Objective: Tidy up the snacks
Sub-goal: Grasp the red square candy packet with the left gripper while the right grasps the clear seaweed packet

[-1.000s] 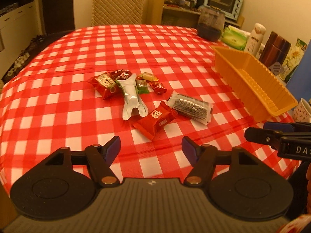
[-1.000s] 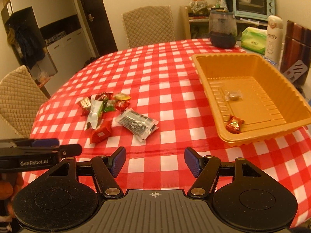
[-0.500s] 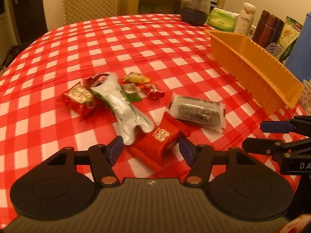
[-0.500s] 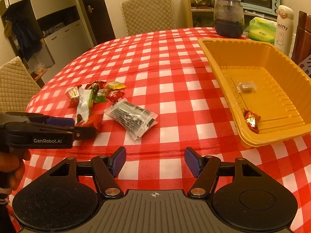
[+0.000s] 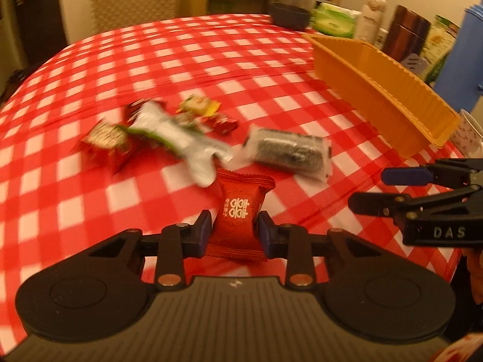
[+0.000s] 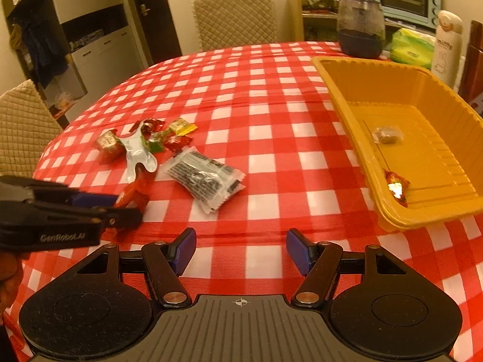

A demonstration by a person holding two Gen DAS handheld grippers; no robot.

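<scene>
The left gripper [image 5: 232, 230] is closing its jaws on a red snack packet [image 5: 241, 214], whose sides the blue pads already press; the packet stands on edge over the checked tablecloth [image 5: 181, 57]. Just beyond it lie the other snacks: a white-and-green pouch [image 5: 181, 140], a clear packet of dark biscuits [image 5: 286, 150], a red-and-gold sweet [image 5: 105, 141], and a few small sweets (too blurred to tell apart) behind the pouch. The pouch's lower end comes close to the held packet's top corner. The right gripper [image 6: 241, 252] hovers with its jaws partly apart and nothing between them, over bare cloth near the table's edge. To its right sits the orange tray [image 6: 347, 111], holding a small clear-wrapped sweet [image 6: 387, 134] and a red sweet [image 6: 397, 187]. Behind the tray stand a dark jar [image 6: 360, 27], a green tissue pack [image 6: 410, 48] and a white bottle [image 6: 448, 45].
</scene>
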